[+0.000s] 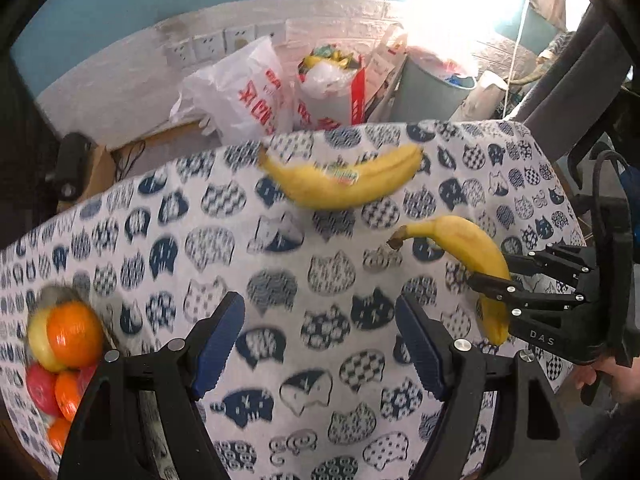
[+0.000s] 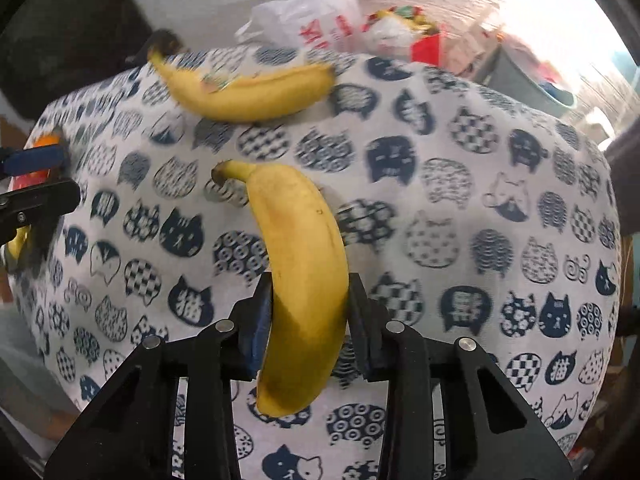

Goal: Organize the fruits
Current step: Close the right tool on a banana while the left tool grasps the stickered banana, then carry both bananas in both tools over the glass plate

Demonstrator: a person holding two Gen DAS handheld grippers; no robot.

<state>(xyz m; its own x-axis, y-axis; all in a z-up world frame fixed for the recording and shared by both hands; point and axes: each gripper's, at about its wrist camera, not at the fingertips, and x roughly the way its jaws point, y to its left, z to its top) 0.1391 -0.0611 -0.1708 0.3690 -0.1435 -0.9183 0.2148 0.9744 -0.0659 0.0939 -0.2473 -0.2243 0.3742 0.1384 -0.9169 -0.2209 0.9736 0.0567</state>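
Observation:
My right gripper (image 2: pixel 310 300) is shut on a yellow banana (image 2: pixel 300 248), held just above the cat-print tablecloth (image 2: pixel 460 200); in the left wrist view this banana (image 1: pixel 468 248) is in the right gripper (image 1: pixel 494 270) at the right. A second banana (image 1: pixel 340 180) with a sticker lies near the table's far edge and also shows in the right wrist view (image 2: pixel 248 92). My left gripper (image 1: pixel 320 328) is open and empty over the cloth. A pile of oranges (image 1: pixel 74 334), a red apple (image 1: pixel 40 388) and a pale fruit sits at the left.
Behind the table are white plastic bags (image 1: pixel 244 92), a red box (image 1: pixel 340 80) of items, a grey bin (image 1: pixel 432 88) and a white wall with sockets. A dark chair part (image 1: pixel 580 80) stands at the right.

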